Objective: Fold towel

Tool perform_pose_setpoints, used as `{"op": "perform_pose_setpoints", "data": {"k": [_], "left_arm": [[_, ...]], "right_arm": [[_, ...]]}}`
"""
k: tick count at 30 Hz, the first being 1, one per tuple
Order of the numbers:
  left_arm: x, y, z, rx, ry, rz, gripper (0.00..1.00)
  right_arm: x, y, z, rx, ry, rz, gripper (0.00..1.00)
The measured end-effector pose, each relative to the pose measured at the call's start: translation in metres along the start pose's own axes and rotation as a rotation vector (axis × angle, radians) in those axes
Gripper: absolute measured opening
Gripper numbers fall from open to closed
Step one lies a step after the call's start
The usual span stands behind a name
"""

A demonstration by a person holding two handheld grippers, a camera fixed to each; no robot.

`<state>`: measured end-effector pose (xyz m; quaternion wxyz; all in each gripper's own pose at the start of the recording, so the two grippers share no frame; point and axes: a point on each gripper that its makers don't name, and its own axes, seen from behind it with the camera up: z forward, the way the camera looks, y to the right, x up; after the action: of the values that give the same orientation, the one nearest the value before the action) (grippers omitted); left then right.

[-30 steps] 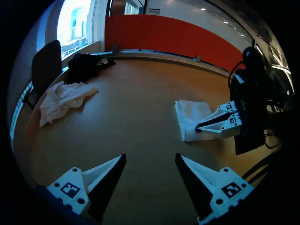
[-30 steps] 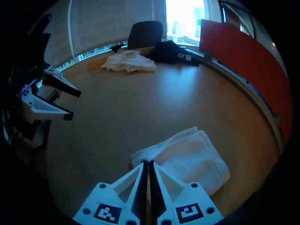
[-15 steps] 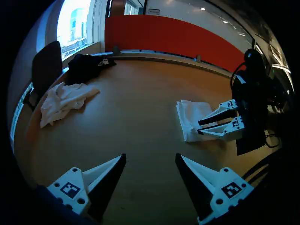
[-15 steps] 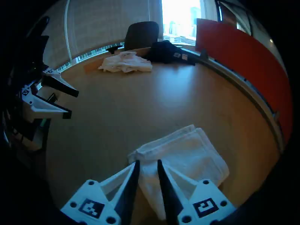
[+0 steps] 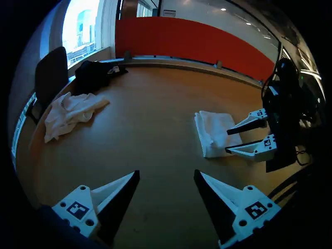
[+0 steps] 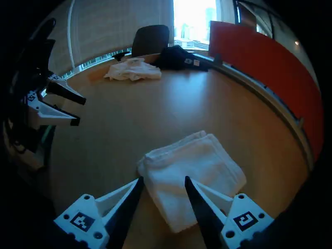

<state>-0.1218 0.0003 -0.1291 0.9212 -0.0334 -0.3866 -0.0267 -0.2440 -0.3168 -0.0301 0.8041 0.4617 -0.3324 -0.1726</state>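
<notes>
Hovering right gripper (image 6: 163,179): fingers spread wide and gripping nothing. Its tips sit on either side of the near edge of the folded towel (image 6: 193,170) without pinching it. That looks like a let-go after a fold rather than a new grab.
Towel position: the folded towel lies flat on the table (image 6: 137,116), just ahead of the right gripper. It is a compact white rectangle several layers thick, and its edges look roughly square. The folding seems done or nearly so.
Left gripper (image 5: 166,172): fingers also wide apart and empty, held over bare wood well apart from the towel. The left gripper is probably kept clear because the bundle no longer needs a second hold.
Bare tabletop: open wood lies between the towel and the far clutter, so there is room to slide or set the bundle aside.
Crumpled white cloth (image 5: 68,112): a loose heap at the far left in the left gripper view, possibly next in line for folding.
Black garment (image 5: 93,72): bunched just beyond the cloth, near the table's far edge.
Chair (image 5: 50,74): dark and pushed up at the far left corner, below the window (image 5: 81,29).
Red partition (image 5: 186,39): runs along the table's far side.
</notes>
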Motion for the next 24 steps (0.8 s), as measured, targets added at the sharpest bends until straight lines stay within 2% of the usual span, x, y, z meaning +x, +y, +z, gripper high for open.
{"op": "perform_pose_setpoints", "data": {"k": [14,24], "left_arm": [[-0.001,0.003,0.001,0.000,-0.004,0.012,0.97],[0.000,0.007,0.003,-0.005,-0.003,0.021,0.97]], "right_arm": [[-0.047,0.020,-0.030,-0.079,-0.039,0.080,0.76],[-0.068,0.023,-0.034,-0.100,-0.071,0.088,0.76]]}}
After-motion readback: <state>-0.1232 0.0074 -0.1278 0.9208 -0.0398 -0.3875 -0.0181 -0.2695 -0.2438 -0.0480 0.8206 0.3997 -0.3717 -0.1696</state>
